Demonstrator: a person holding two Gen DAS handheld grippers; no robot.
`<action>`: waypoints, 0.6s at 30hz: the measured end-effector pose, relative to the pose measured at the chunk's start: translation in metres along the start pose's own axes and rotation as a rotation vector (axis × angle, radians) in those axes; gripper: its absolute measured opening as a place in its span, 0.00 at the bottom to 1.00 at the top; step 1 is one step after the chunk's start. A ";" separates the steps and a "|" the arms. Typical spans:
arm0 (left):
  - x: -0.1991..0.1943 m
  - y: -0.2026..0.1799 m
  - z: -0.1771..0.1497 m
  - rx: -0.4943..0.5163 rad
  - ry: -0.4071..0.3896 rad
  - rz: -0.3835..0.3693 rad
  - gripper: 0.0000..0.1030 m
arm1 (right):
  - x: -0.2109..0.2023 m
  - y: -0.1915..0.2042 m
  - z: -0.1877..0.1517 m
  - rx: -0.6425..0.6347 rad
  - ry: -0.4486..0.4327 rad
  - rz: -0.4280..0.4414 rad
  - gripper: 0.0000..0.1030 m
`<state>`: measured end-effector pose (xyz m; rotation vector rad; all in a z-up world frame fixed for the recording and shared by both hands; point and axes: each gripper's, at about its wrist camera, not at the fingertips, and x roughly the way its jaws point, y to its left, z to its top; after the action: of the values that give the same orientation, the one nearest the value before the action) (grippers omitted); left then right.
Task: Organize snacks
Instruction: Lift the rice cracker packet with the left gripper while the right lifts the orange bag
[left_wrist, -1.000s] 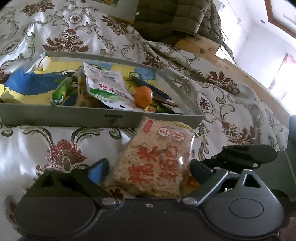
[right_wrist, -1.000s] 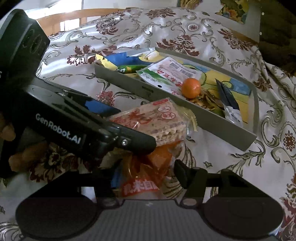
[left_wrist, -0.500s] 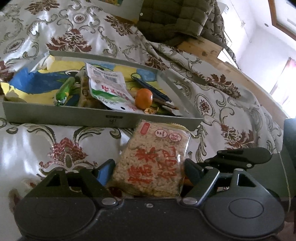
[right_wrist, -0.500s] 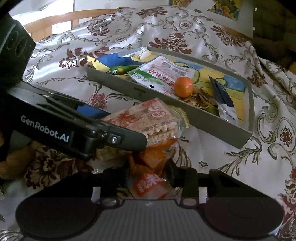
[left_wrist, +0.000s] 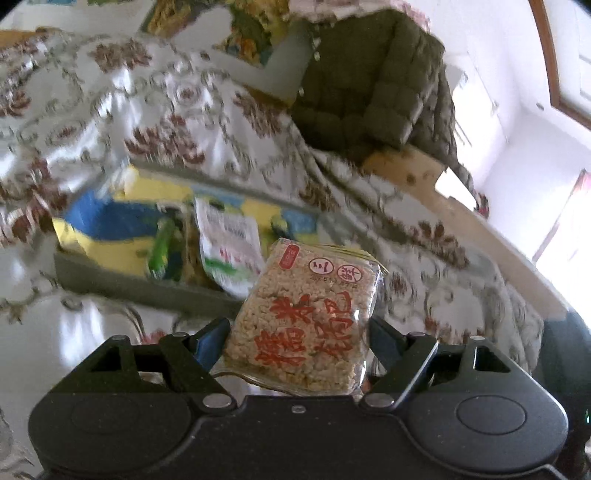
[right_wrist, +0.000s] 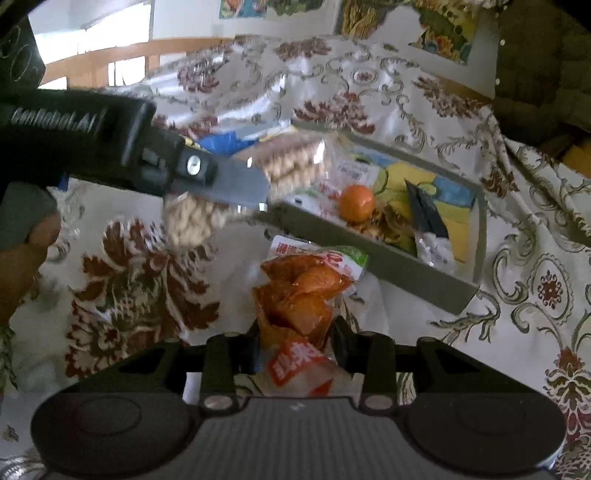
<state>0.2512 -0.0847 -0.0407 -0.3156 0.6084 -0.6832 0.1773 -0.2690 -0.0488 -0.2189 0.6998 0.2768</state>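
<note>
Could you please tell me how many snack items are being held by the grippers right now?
2. The rice cracker pack is clamped in the left hand-held gripper, lifted near the tray. The orange snack packet is pinched in the right hand-held gripper, on the cloth.

Floral patterned cloth (left_wrist: 207, 122) covers the tabletop, white with dark red motifs. Olive quilted jacket (left_wrist: 373, 85) lies heaped at the far edge. Colourful pictures (right_wrist: 436, 26) hang on the wall behind.

Floral bedspread (left_wrist: 166, 122), green jacket (left_wrist: 373, 92), bright window (left_wrist: 565, 229)
</note>
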 end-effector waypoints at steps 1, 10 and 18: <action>-0.003 0.000 0.005 -0.005 -0.022 0.011 0.79 | -0.004 0.000 0.001 0.002 -0.026 0.004 0.38; -0.013 0.030 0.036 -0.085 -0.118 0.162 0.79 | -0.009 -0.001 0.015 0.020 -0.119 0.001 0.02; -0.006 0.054 0.038 -0.155 -0.104 0.206 0.79 | 0.010 0.001 0.012 0.035 -0.064 0.022 0.27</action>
<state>0.2975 -0.0378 -0.0333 -0.4236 0.5866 -0.4195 0.1916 -0.2630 -0.0468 -0.1681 0.6434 0.2911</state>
